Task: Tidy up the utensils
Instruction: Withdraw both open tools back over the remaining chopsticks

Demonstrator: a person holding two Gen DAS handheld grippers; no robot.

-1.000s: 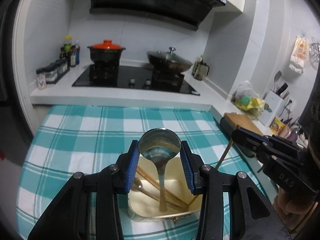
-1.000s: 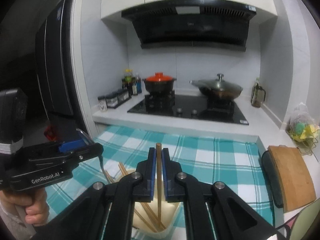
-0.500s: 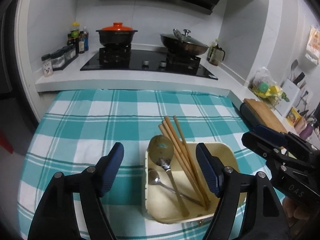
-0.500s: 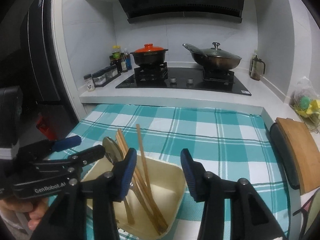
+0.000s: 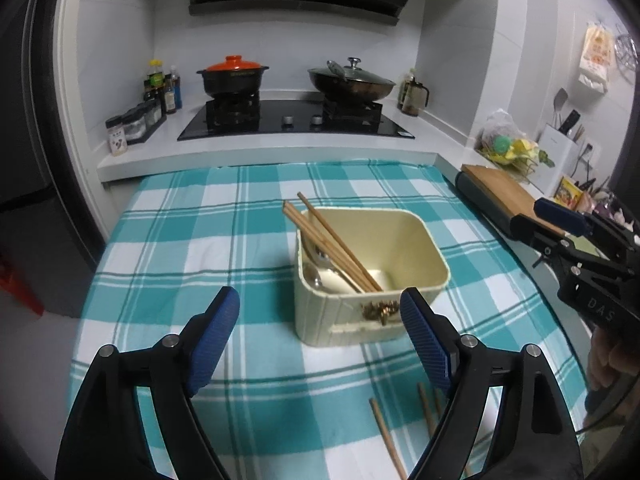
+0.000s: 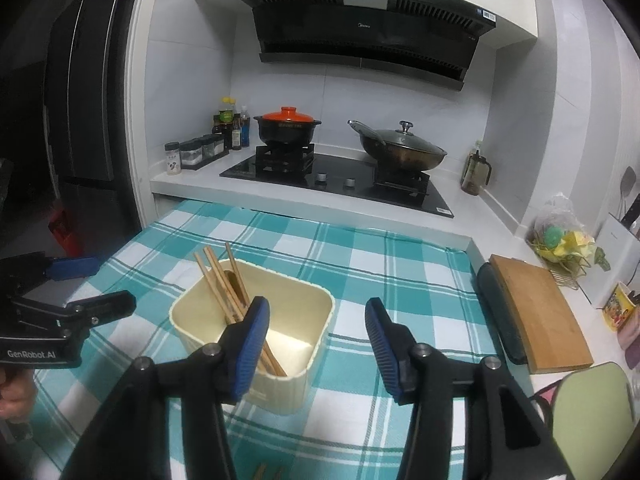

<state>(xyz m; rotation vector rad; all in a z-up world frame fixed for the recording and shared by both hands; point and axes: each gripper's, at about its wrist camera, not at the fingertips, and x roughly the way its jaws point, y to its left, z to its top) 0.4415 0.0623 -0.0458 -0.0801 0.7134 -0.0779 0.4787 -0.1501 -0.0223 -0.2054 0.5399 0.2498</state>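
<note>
A cream box (image 5: 400,240) (image 6: 304,300) stands on the teal checked cloth (image 5: 200,240). Several wooden chopsticks (image 5: 332,244) (image 6: 224,284) lean in its left corner, and metal spoons (image 5: 320,268) lie inside. Loose chopsticks (image 5: 386,436) lie on the cloth near the front edge. My left gripper (image 5: 318,340) is open and empty, in front of the box. My right gripper (image 6: 318,344) is open and empty, above the box's right side. The right gripper (image 5: 560,220) also shows at the right of the left wrist view, and the left gripper (image 6: 88,292) at the left of the right wrist view.
Behind the table runs a white counter with a black hob (image 5: 296,120), an orange-lidded pot (image 5: 234,78), a lidded wok (image 5: 352,82) and spice jars (image 5: 136,124). A wooden cutting board (image 6: 540,312) lies on the right counter. A dark fridge (image 6: 88,120) stands at the left.
Both grippers opened and let go: the ladle spoon and a chopstick dropped into the box. Both grippers then drew back and up from the box.
</note>
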